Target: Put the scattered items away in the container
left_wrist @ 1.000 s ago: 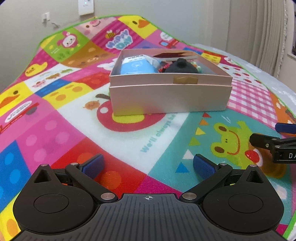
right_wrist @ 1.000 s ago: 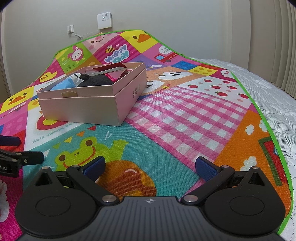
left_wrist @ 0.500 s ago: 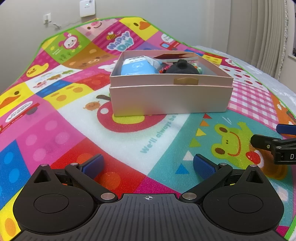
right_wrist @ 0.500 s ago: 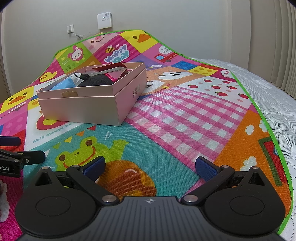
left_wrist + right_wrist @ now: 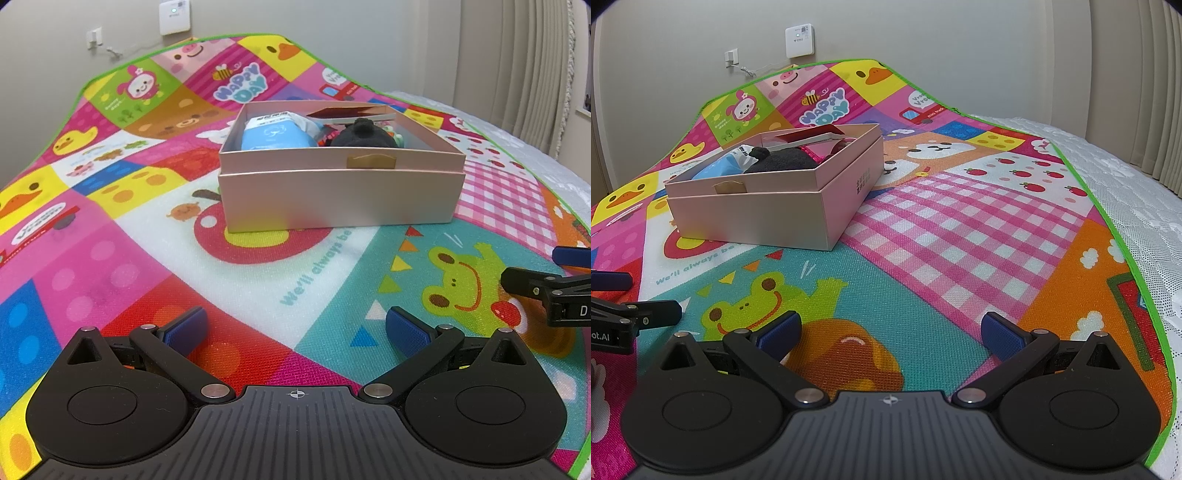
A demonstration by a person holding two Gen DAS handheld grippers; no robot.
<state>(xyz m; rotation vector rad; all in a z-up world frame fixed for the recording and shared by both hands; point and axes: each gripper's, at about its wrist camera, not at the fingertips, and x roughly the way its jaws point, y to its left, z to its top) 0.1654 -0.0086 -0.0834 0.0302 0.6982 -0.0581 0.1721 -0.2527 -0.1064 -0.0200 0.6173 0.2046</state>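
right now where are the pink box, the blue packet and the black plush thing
pink box (image 5: 340, 197), left wrist view, on its near front wall
blue packet (image 5: 275, 134), left wrist view, on its blue face, inside the box at left
black plush thing (image 5: 364, 136), left wrist view, on its rounded top, inside the box

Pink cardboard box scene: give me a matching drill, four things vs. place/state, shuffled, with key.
Things:
1. blue-and-white tissue pack
2. black plush toy
3. left gripper
4. white wall device

Places/states:
A. open, nothing held, above the patchwork play mat
B. on the wall beyond the mat's far edge
C. in the pink cardboard box, left part in the left wrist view
D. in the box, right of the pack in the left wrist view

Pairs: 1-C, 2-D, 3-A, 4-B
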